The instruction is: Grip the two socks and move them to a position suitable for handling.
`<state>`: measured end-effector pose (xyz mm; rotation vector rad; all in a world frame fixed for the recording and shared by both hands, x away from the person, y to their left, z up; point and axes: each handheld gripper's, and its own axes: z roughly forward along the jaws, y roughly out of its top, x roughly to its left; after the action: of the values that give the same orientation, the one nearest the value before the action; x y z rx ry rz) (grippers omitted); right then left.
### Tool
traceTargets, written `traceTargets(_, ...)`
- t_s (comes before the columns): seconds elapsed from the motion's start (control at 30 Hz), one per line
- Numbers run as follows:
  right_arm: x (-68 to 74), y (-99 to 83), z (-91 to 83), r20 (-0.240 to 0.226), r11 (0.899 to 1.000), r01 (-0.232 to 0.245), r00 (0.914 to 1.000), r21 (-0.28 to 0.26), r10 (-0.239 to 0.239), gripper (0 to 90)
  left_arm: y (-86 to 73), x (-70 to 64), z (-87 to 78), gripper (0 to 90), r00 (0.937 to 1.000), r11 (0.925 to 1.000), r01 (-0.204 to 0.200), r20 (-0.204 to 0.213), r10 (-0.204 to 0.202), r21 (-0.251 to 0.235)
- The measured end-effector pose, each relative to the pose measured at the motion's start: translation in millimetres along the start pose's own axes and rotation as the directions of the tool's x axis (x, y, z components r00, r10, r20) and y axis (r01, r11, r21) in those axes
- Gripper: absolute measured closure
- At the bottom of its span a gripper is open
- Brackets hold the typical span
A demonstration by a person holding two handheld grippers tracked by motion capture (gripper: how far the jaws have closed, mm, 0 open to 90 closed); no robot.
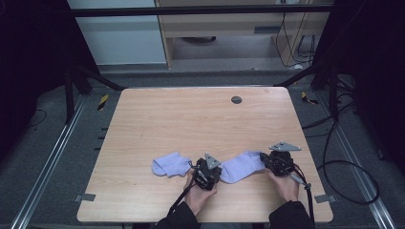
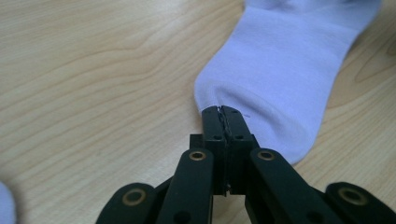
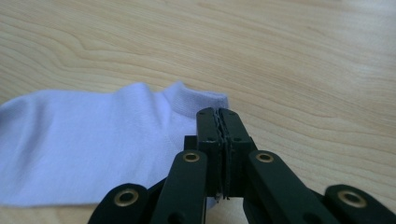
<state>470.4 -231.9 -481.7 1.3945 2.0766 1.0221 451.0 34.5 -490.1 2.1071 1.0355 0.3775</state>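
Socks, two of them, pale lilac and soft-knit, lie near the front edge of the table (image 1: 143,119). One sock (image 1: 241,166) stretches flat between the two grippers, right of the middle of that edge; the other sock (image 1: 170,164) sits crumpled just left of the left gripper (image 1: 206,172).

From the high view, the left gripper is at the stretched sock's near-left end and the right gripper (image 1: 265,159) at its far-right end, each in a hand, with dark sleeves coming in over the front edge. A small dark round disc (image 1: 236,99) sits in the tabletop near the back edge.

Seen from the left gripper view, the black jaws are pressed together on the rounded toe end of the sock (image 2: 280,79), pinching a small fold of fabric; a sliver of the crumpled sock (image 2: 5,205) shows at the lower left corner.

Looking along the right gripper view, the jaws are likewise shut, on the ribbed cuff edge of the sock (image 3: 93,140), whose body spreads smooth to the left. The tabletop (image 3: 303,70) is light wood-grain laminate with wavy streaks.
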Motion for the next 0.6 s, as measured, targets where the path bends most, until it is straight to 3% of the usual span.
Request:
traceTargets(0.17, 9.7, -8.0, -17.9, 0.008, 0.999, 0.037, 0.9993, -0.012, -0.037, 88.4, 8.3, 4.8, 5.6, 89.0, 0.9999, 0.9999, -0.011, -0.002, 0.011, -0.007)
traceTargets(0.23, 12.5, -11.9, -22.9, 0.003, 1.000, 0.024, 0.9997, -0.010, -0.024, 88.3, 10.5, 5.0, 10.0, 89.0, 0.9998, 0.9998, -0.018, -0.004, 0.018, -0.005)
traceTargets(0.43, 15.7, -25.1, -25.7, 0.032, 0.998, 0.036, 0.9988, 0.053, -0.038, 87.4, 11.0, 5.9, 17.8, 88.6, 0.9993, 0.9994, -0.035, -0.009, 0.035, 0.004)
traceTargets(0.6, 11.8, -28.4, -30.5, 0.041, 1.000, 0.021, 0.9989, 0.015, -0.022, 76.2, 12.9, 9.8, 9.1, 75.9, 0.9995, 0.9991, -0.030, 0.002, 0.030, -0.030)
